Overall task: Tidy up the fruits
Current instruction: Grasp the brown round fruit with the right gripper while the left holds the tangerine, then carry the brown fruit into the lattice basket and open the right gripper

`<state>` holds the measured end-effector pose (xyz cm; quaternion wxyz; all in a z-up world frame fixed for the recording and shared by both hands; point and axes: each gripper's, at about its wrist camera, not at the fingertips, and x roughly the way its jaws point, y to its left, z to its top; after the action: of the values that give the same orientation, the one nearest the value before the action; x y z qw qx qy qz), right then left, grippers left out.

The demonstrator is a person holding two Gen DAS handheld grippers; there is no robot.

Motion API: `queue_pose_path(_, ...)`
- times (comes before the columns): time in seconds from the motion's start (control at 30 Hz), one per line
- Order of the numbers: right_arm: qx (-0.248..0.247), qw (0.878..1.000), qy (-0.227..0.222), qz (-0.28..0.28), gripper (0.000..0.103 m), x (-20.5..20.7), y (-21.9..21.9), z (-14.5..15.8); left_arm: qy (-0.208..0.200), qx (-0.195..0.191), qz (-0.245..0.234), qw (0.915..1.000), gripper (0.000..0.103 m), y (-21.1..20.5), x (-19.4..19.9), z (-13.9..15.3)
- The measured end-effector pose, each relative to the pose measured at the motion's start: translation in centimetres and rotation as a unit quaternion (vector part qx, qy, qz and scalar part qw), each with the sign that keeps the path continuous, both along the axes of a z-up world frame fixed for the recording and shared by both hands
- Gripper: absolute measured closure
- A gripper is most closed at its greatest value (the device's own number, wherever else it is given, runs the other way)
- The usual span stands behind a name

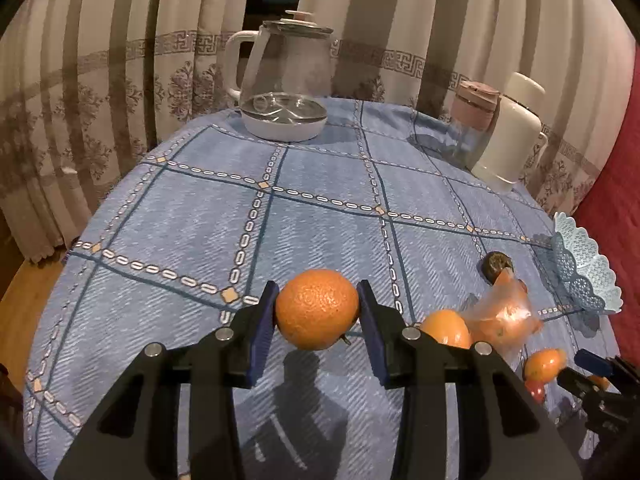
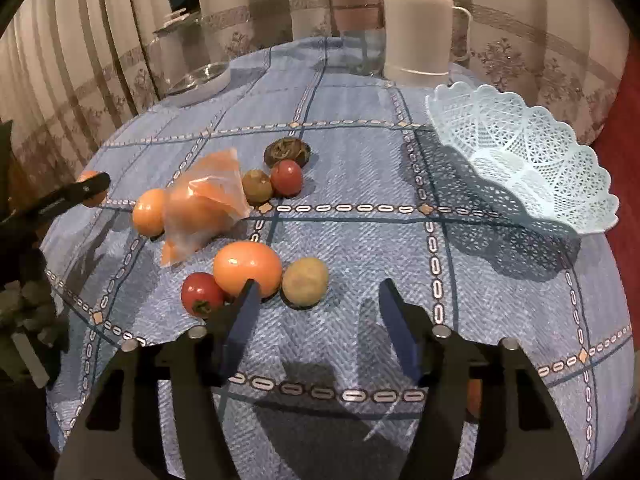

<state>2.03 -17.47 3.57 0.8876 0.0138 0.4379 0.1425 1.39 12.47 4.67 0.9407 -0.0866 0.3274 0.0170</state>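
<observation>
My left gripper (image 1: pixel 318 308) is shut on an orange (image 1: pixel 317 309), held just above the blue tablecloth; it also shows at the left edge of the right wrist view (image 2: pixel 90 190). My right gripper (image 2: pixel 316 300) is open and empty, hovering near a persimmon (image 2: pixel 247 267), a yellowish fruit (image 2: pixel 305 281) and a red tomato (image 2: pixel 201 294). Farther back lie another orange (image 2: pixel 150 211), a plastic bag of orange fruit (image 2: pixel 204 208), a brownish fruit (image 2: pixel 257 187), a second tomato (image 2: pixel 286 177) and a dark wrinkled fruit (image 2: pixel 287 149). A pale blue lace basket (image 2: pixel 524 160) stands empty at the right.
A glass kettle (image 1: pixel 286 80) stands at the table's far side. A pink-lidded glass jar (image 1: pixel 474 120) and a white jug (image 1: pixel 510 132) stand at the back right. Curtains hang behind the table. A red surface lies past the right edge.
</observation>
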Motion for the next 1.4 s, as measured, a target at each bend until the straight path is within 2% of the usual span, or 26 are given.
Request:
queue_pose_path(0.13, -0.003, 1.000, 0.001, 0.000, 0.043, 0.5, 0.2, -0.2, -0.002, 0.002, 0.005, 1.0000, 0.063, 0.6, -0.9, 0.3)
queue_pose_path(0.27, -0.002, 1.000, 0.016, 0.001, 0.054, 1.2, 0.0, -0.9, 0.000, 0.004, 0.012, 0.9999, 0.063, 1.2, -1.8, 0.5)
queue_pose_path(0.37, 0.006, 1.000, 0.021, 0.003, 0.057, 1.5, 0.0, -1.3, 0.000, 0.008, 0.014, 0.9999, 0.063, 1.4, -2.4, 0.5)
queue_pose_path(0.57, 0.019, 0.999, 0.021, 0.017, 0.074, 1.6, 0.3, -1.0, 0.000, 0.011, 0.014, 0.9998, 0.063, 1.2, -3.1, 0.8)
queue_pose_path(0.8, 0.029, 0.999, 0.010, 0.016, 0.074, 0.9, 0.2, -0.5, 0.005, 0.016, 0.023, 0.9996, 0.063, 1.3, -3.8, 0.8)
queue_pose_path(1.03, 0.048, 0.999, -0.021, 0.005, 0.074, 0.1, -0.9, 1.6, 0.001, 0.023, 0.029, 0.9993, 0.063, 1.2, -4.6, 1.4)
queue_pose_path(1.4, 0.066, 0.994, -0.071, -0.059, 0.074, 0.1, -6.0, 4.7, -0.015, 0.038, 0.009, 0.9991, 0.063, -1.4, -5.4, 3.1)
